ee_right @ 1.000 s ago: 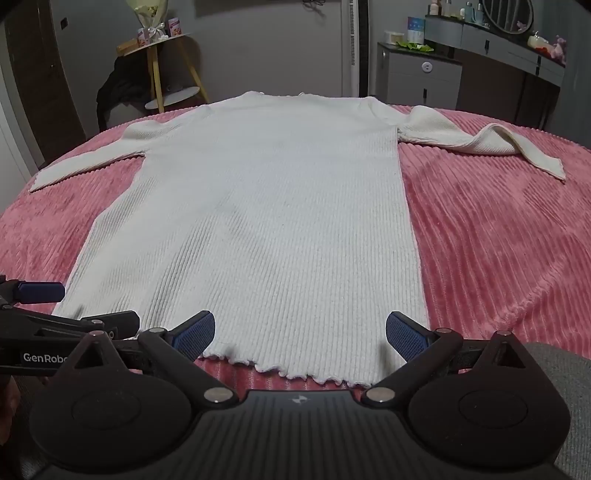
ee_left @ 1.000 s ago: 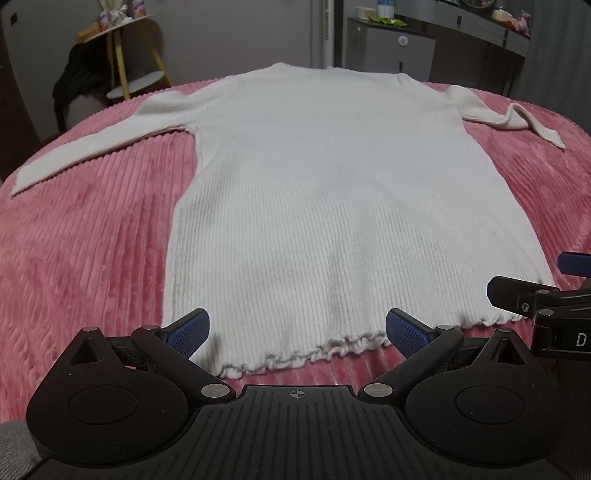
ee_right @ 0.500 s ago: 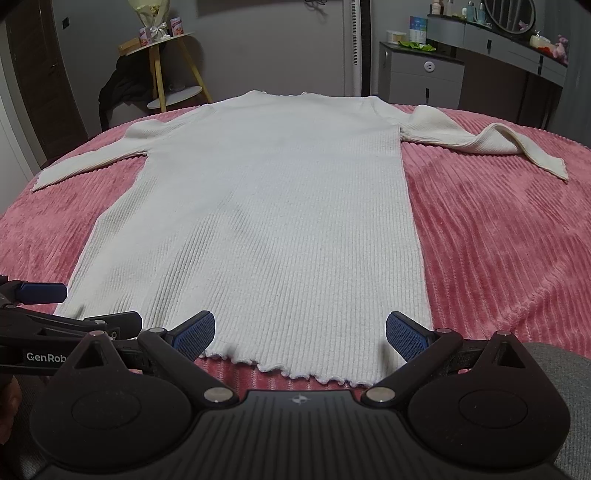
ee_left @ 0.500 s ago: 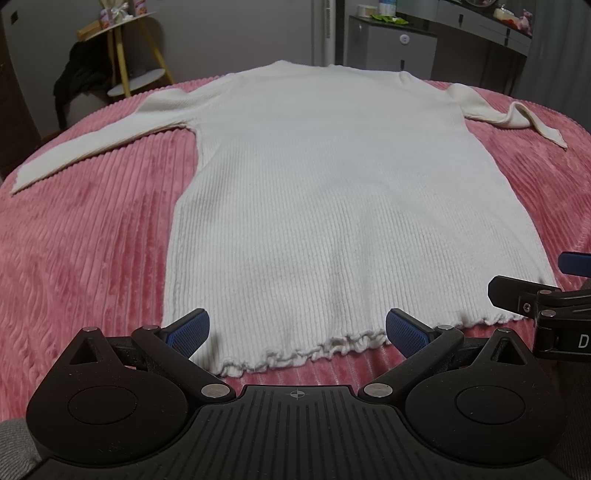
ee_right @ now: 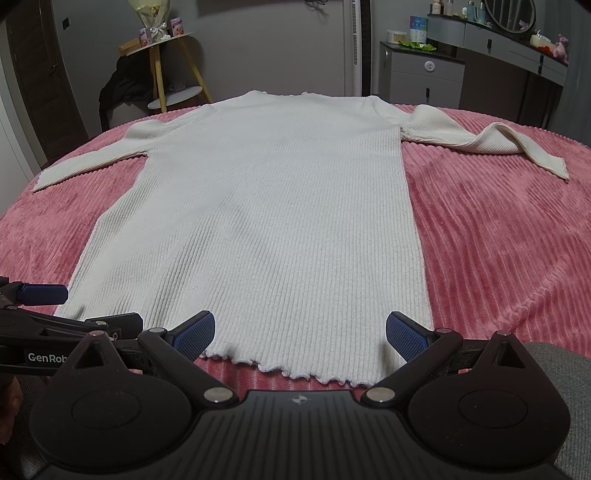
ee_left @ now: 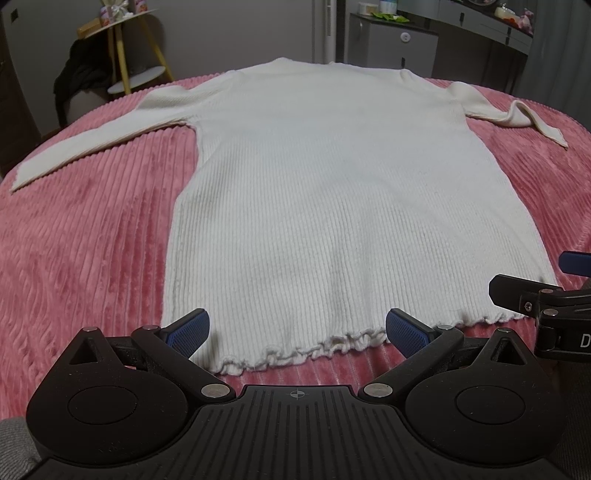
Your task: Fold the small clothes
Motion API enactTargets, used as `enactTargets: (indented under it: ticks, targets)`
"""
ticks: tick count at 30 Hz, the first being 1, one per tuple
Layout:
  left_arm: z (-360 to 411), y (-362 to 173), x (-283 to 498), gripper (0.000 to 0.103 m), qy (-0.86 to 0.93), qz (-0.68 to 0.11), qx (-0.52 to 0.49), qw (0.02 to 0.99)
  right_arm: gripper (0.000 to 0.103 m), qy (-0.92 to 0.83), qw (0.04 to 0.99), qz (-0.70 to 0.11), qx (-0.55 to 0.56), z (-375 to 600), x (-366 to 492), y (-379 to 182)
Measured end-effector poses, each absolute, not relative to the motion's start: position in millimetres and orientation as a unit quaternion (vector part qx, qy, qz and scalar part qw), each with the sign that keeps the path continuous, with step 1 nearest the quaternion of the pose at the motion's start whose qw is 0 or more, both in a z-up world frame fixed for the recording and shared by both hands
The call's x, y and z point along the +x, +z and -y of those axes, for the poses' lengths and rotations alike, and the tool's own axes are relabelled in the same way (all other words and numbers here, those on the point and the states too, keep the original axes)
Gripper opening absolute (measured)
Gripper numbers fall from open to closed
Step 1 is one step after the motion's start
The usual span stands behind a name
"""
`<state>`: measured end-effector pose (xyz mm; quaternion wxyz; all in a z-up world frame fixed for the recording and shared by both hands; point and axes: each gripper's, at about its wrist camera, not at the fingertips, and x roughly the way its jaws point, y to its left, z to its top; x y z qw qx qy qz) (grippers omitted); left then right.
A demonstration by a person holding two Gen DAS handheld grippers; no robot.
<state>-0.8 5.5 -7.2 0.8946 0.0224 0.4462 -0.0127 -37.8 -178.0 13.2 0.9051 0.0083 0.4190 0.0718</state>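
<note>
Cream ribbed sweater [ee_left: 332,206] lies flat, centre frame in both views, on the pink corduroy blanket [ee_left: 92,229], frilled hem [ee_left: 295,354] nearest the cameras. Left sleeve [ee_left: 96,144] runs straight to the left edge; right sleeve [ee_right: 491,144] is bent at upper right. Left gripper [ee_left: 297,328] and right gripper [ee_right: 300,330] sit just short of the hem, both spread wide, holding nothing.

Pink ribbed bedspread [ee_left: 92,221]; yellow-legged stand [ee_right: 162,62]; grey cabinet [ee_right: 424,77]; perhaps a mirror [ee_right: 509,14].
</note>
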Motion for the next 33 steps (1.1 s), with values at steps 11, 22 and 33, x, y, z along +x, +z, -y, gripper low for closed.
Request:
enactTargets:
  ticks: [11,22,33]
  targets:
    - [-7.0,-11.6,-4.0,0.103,-0.012,-0.447,0.022,0.894,0.099,0.073,0.905,-0.419,0.009,178.0,-37.7,12.7]
    - [-6.7,-12.1,-2.4,0.103,-0.012,-0.45,0.022,0.893,0.099,0.073,0.905,-0.418,0.01,177.7,-37.9,12.4]
    - [-6.6,-12.1,-3.5,0.103,-0.012,-0.453,0.021,0.891,0.099,0.075,0.905,-0.418,0.012,178.7,-37.7,12.7]
